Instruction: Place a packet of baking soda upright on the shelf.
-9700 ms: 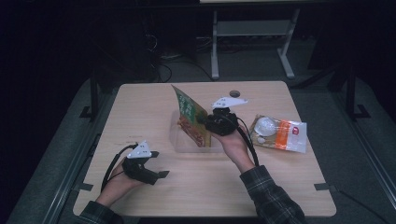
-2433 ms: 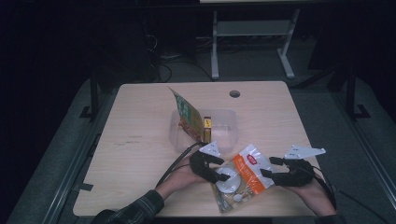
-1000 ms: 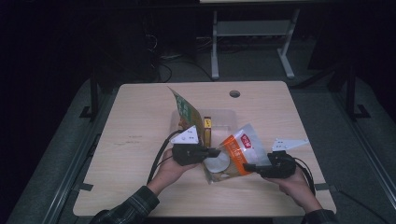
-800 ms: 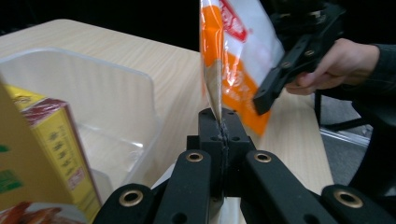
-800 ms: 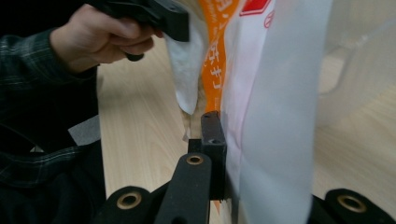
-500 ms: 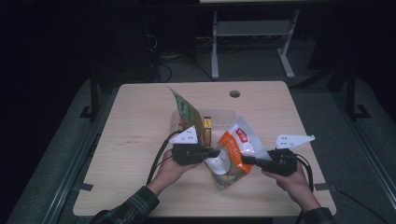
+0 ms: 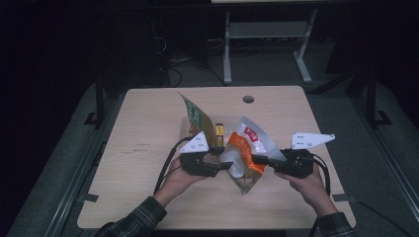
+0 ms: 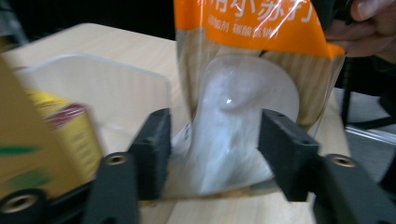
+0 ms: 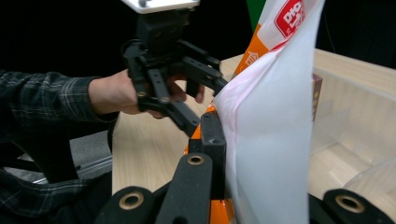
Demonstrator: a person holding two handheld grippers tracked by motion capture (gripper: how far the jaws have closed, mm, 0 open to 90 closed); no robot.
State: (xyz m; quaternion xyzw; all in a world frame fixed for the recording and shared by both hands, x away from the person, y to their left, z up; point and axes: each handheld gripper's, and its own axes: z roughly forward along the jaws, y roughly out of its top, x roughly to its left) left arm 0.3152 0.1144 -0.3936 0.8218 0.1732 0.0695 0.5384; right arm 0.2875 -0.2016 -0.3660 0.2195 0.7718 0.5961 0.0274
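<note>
The snack bag [image 7: 243,154] hangs above the desk [image 7: 148,128], just in front of the clear bin [image 8: 93,93], its long axis near upright. The right tool [image 7: 257,160] is clamped on its edge; the left tool [image 8: 212,154], jaws just opened, straddles it without pressing.

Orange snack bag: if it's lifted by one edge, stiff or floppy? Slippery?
Likely floppy: the orange snack bag folds and sags below the right gripper clamping its edge. Its glossy film shows glare, so probably slick. The left gripper, jaws just opened, straddles its bulging white contents; probably light.
</note>
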